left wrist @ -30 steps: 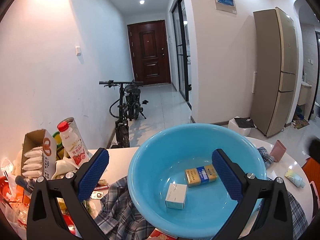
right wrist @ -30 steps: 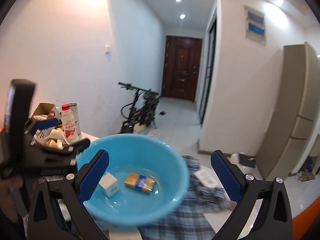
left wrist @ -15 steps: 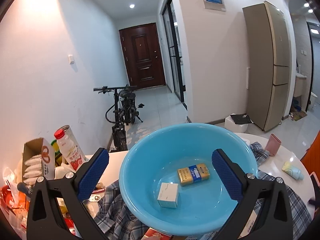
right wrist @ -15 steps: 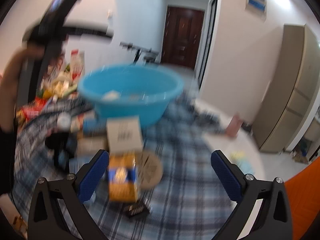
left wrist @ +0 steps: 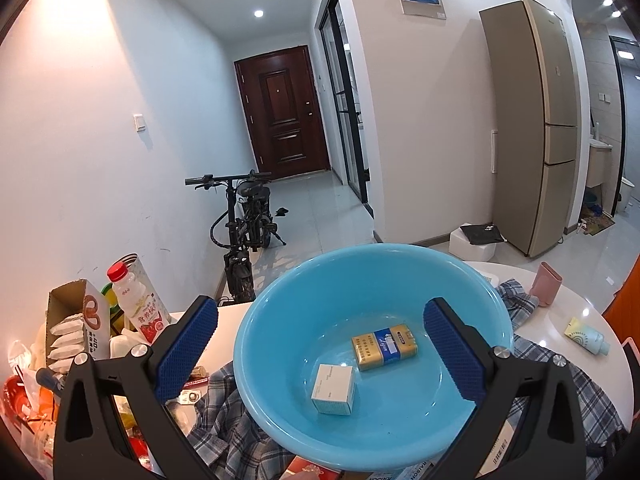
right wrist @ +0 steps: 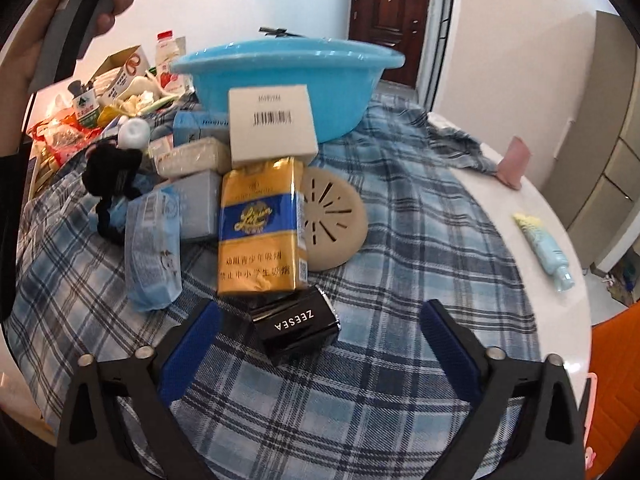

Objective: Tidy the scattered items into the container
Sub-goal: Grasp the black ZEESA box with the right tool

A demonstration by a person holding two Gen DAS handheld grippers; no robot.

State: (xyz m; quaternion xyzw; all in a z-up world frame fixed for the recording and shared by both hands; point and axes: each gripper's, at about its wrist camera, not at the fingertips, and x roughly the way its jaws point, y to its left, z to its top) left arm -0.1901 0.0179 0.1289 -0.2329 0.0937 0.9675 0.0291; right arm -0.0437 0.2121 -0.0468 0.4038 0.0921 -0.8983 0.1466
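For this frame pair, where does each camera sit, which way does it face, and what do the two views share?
Left wrist: on the left gripper, above the blue basin, facing the hallway; only its open fingers show.
Right wrist: on the right gripper, low over the plaid cloth, angled down at the black ZEESEA box; its closing jaws and the person's left hand show.
Shared: basin, cloth, pink cup.

Glossy plastic basin (right wrist: 280, 76); woven plaid cloth (right wrist: 400, 248); shiny foil-wrapped gold pack (right wrist: 258, 232); matt white carton (right wrist: 272, 124).
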